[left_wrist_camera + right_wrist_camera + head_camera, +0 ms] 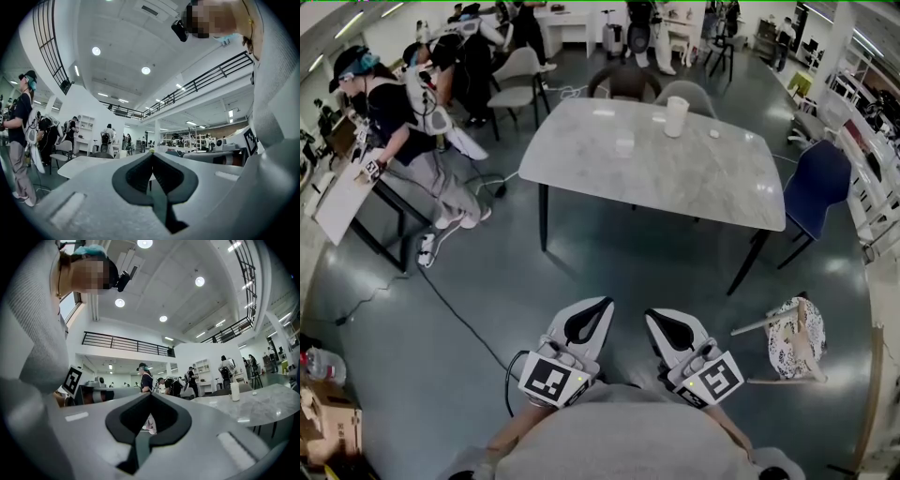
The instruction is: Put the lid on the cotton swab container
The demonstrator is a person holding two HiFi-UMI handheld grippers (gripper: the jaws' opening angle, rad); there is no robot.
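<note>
The left claw (pixel 604 301) and right claw (pixel 649 314) are both clenched on nothing at the bottom centre of the frame, well apart from the white container (pixel 676 116) standing upright on the desk (pixel 722 178) at upper centre.
</note>
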